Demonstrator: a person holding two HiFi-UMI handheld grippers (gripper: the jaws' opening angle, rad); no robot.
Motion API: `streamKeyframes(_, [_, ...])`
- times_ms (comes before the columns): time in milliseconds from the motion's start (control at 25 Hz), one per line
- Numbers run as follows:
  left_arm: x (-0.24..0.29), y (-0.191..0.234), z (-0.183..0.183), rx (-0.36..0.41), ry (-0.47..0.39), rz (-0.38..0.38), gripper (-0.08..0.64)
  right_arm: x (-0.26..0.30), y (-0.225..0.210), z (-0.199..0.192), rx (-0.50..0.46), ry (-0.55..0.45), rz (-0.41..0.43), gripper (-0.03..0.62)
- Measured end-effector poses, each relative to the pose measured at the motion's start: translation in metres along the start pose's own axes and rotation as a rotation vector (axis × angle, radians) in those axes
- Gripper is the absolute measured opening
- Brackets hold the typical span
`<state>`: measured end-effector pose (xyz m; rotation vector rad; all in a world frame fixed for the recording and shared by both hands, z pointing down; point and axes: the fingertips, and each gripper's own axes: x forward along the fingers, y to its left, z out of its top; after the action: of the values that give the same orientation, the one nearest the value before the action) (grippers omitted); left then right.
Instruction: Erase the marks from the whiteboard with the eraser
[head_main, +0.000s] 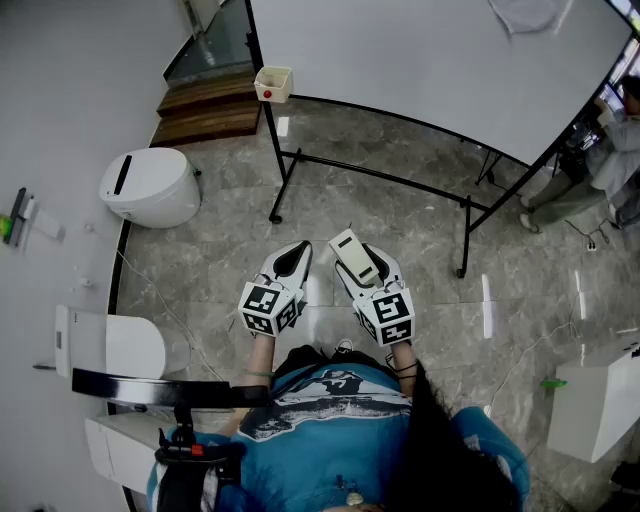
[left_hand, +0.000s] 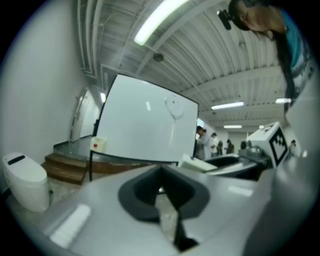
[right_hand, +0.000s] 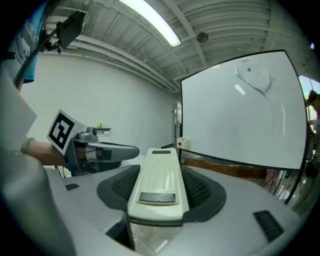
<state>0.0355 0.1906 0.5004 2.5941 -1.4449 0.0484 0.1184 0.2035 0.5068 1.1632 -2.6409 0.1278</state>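
A small cream box with a red dot (head_main: 273, 83) sits at the lower left corner of the large white whiteboard on a black stand (head_main: 430, 60), top of the head view; its contents cannot be seen. At centre frame, side by side, the right gripper (head_main: 365, 262) has its jaws clamped on the cream-white plastic eraser (right_hand: 157, 180). The left gripper (head_main: 290, 260) has its jaws together, empty.

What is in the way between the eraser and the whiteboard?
Nothing that I can see. The right claw holds the eraser, and only floor lies between it and the whiteboard. The marks sit high on the board.
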Motion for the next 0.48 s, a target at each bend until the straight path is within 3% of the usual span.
streamKeyframes(280, [0.044,-0.016,-0.005,0.025,0.02,0.008,0.0,0.004,-0.053,-0.006,0.006,-0.007,-0.005,0.264])
streamKeyframes(480, [0.051,-0.008,-0.015,0.0,0.047,0.047,0.0,0.013,-0.065,-0.016,0.026,0.015,0.022,0.264])
